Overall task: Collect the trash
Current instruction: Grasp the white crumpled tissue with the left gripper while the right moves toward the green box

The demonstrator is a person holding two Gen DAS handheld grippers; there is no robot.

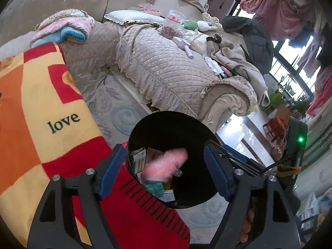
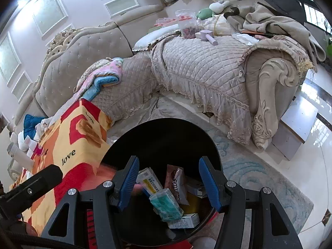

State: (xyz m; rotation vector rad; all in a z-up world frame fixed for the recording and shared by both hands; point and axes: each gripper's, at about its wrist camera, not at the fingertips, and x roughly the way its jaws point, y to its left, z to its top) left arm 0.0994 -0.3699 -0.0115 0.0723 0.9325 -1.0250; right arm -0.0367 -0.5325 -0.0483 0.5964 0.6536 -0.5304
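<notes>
Only the left wrist view shows a blurred pink wrapper (image 1: 166, 164) loose between the wide-open left gripper (image 1: 164, 174) over the one black bin (image 1: 143, 128) on the rug, while the right gripper (image 2: 169, 183), half open, empty, hovers above boxes inside.

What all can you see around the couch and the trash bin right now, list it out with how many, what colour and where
bin: one, black, on the rug below both grippers
pink wrapper: one, blurred, over the bin mouth
teal packet: one, in the bin
small boxes: several, white and yellow, in the bin
love blanket: one, orange, yellow, red, beside the bin
sofa: one, beige quilted cover, behind the bin
purple scoop: one, on the sofa
plush toy: one, green, on the sofa
left gripper: blue pads, jaws open above the bin
right gripper: blue pads, jaws open above the bin
</notes>
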